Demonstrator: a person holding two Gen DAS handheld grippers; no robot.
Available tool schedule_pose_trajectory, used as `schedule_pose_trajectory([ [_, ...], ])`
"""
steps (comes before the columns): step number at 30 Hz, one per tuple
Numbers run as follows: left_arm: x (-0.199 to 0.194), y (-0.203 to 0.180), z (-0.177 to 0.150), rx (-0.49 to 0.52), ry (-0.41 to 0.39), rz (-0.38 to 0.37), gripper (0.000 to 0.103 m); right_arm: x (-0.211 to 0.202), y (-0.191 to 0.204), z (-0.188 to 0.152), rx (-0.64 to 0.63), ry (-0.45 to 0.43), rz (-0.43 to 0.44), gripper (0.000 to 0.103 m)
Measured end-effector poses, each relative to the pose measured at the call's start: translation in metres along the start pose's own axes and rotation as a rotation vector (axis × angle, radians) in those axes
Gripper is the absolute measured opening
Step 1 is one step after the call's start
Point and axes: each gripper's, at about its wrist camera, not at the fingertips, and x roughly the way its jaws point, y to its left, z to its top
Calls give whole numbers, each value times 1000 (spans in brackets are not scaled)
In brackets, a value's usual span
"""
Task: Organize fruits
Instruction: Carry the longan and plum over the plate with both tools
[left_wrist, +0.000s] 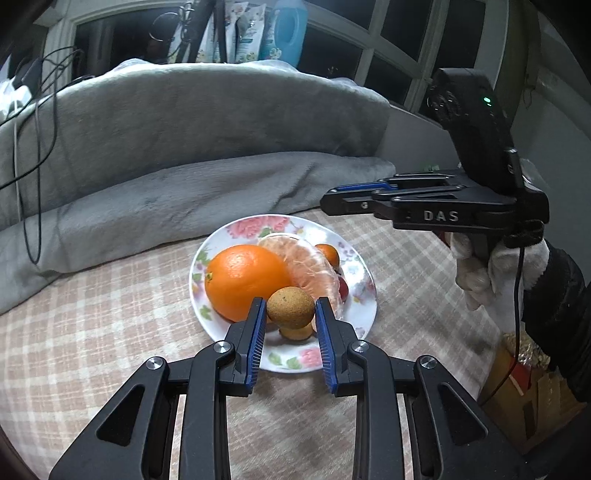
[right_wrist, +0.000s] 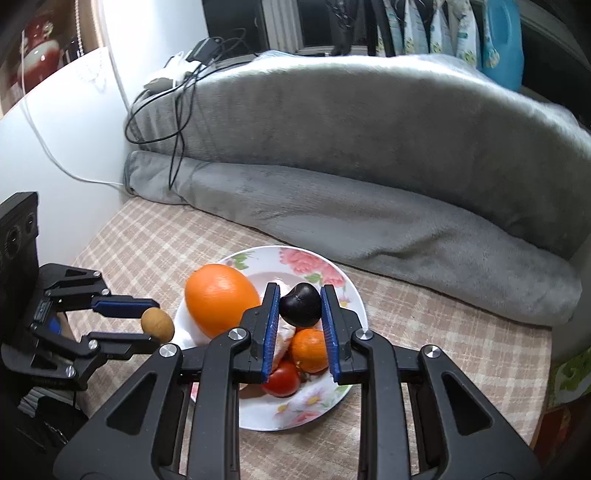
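Note:
My left gripper (left_wrist: 290, 306) is shut on a small brown round fruit (left_wrist: 290, 308) and holds it over the near edge of a flowered plate (left_wrist: 258, 226). On the plate lie a big orange (left_wrist: 245, 280), a peeled citrus piece (left_wrist: 314, 267), a small tangerine (left_wrist: 329, 254) and another brown fruit (left_wrist: 295, 333). My right gripper (right_wrist: 300, 288) is shut on a dark cherry (right_wrist: 300, 304) above the plate (right_wrist: 306, 258), over the tangerine (right_wrist: 309, 349) and a red tomato (right_wrist: 282, 378). The left gripper (right_wrist: 157, 321) with its brown fruit (right_wrist: 157, 325) shows at the left.
A rolled grey blanket (left_wrist: 192, 122) lies behind the plate on the checked cloth (left_wrist: 92, 332). Black cables (right_wrist: 177, 110) hang over the blanket's left end. A cardboard box (left_wrist: 532, 398) stands off the right edge. A white-gloved hand (left_wrist: 480, 273) holds the right gripper (left_wrist: 328, 201).

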Motion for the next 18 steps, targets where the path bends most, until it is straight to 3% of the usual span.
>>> schedule_pose_trajectory([
  [18, 13, -12, -1, 50, 18, 53, 25, 18, -20, -4, 96, 30, 14, 23],
])
